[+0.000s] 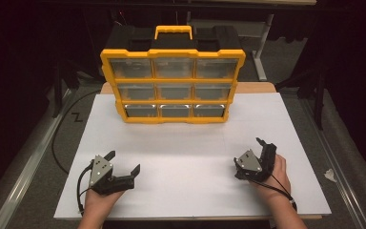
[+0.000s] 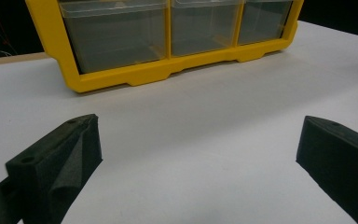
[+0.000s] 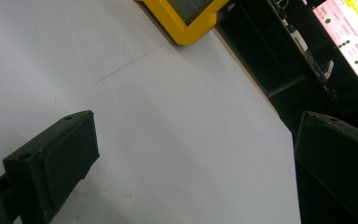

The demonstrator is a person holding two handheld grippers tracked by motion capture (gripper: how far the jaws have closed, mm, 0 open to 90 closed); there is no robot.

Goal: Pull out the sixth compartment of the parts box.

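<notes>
A yellow and black organiser case (image 1: 172, 81) stands upright at the far middle of the white table (image 1: 190, 148), with a grid of clear drawers facing me and a yellow handle on top. Its bottom row of drawers (image 2: 168, 28) fills the top of the left gripper view. A yellow corner of the case (image 3: 186, 18) reaches into the right gripper view. My left gripper (image 1: 122, 163) rests near the front left of the table, open and empty. At the front right, my right gripper (image 1: 248, 151) is open too, with nothing between its jaws.
A black cable (image 1: 57, 138) loops over the floor left of the table. Metal table legs (image 1: 262, 52) stand behind the case at the right. A small white scrap (image 1: 330, 175) lies on the floor at the right. A lit pink screen (image 3: 349, 32) glows beyond the table edge.
</notes>
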